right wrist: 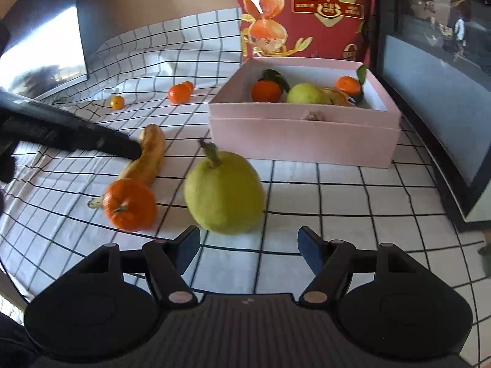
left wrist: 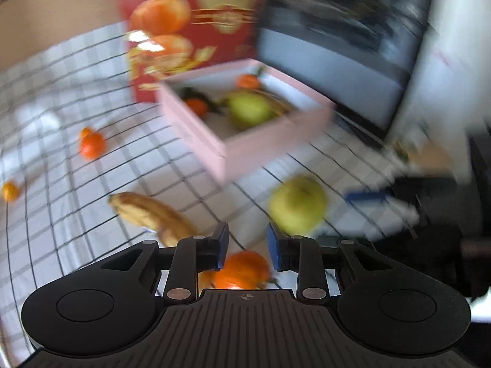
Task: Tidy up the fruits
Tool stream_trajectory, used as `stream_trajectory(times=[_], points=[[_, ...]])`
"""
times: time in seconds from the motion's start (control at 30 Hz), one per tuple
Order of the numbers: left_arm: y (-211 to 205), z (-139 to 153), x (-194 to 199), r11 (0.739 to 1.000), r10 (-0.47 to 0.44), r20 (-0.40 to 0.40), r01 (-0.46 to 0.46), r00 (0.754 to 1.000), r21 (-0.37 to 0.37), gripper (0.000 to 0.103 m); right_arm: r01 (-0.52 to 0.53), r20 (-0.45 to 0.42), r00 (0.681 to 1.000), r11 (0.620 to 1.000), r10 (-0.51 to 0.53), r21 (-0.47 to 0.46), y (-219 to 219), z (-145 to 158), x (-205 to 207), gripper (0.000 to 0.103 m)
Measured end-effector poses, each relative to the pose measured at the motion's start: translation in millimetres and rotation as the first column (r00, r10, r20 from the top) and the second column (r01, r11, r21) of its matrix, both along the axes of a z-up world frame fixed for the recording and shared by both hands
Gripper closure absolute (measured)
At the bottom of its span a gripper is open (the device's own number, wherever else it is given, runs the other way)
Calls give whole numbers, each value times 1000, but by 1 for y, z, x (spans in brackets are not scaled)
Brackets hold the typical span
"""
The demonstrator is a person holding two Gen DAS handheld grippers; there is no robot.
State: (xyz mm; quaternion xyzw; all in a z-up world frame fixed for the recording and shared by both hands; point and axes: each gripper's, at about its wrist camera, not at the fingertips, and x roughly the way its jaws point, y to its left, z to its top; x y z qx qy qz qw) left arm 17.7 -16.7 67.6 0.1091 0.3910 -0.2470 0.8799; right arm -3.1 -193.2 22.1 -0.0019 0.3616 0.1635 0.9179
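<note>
White cloth with a black grid [right wrist: 337, 202] covers the table. On it, toward the back, an open pale pink cardboard box [right wrist: 303, 141] in front of a tall red printed carton showing oranges [right wrist: 307, 12]. Dark framed panel [right wrist: 429, 98] along the right edge.

Inside the box: green pear [right wrist: 307, 93], two leafy tangerines [right wrist: 266, 90] [right wrist: 347, 85], and part of a banana [right wrist: 339, 98] behind the pear.

Loose on the cloth, largest first: big green pear with stem [right wrist: 224, 191], lying just ahead of the right tongs [right wrist: 247, 245]; brown-speckled yellow banana [right wrist: 147, 159]; orange tangerine with a green calyx [right wrist: 129, 205] touching the banana's stem end; a pair of tangerines [right wrist: 179, 92] further back; one small mandarin [right wrist: 117, 102] beyond them.

Right tongs: jaws spread wide, nothing between the pads, clear of the big pear.

Left tongs [left wrist: 247, 240]: clenched to its narrowest, a slit remaining between the blue pads, nothing gripped. The orange tangerine [left wrist: 242, 270] sits below and behind the pads; contact cannot be told.

Views differ: the right wrist view is sharp and shows the left tongs as a dark bar [right wrist: 73, 133] over the banana. The left wrist view is motion-blurred and shows a pale blue-edged blur [left wrist: 368, 197] past the big pear [left wrist: 297, 204], unidentifiable.
</note>
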Motion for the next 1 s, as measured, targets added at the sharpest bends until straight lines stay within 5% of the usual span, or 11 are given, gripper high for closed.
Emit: stream_trajectory(times=[0.23,1.0], points=[[-21,-12,-38,980,-91,33,84,995,182,70,51,8,999,998,-50,-45,-7,-8,3,28],[-34,-25,-12,934,-183,154,123,971,335,64,57,54,997,995,-53,-81,-2,-19,0,14]])
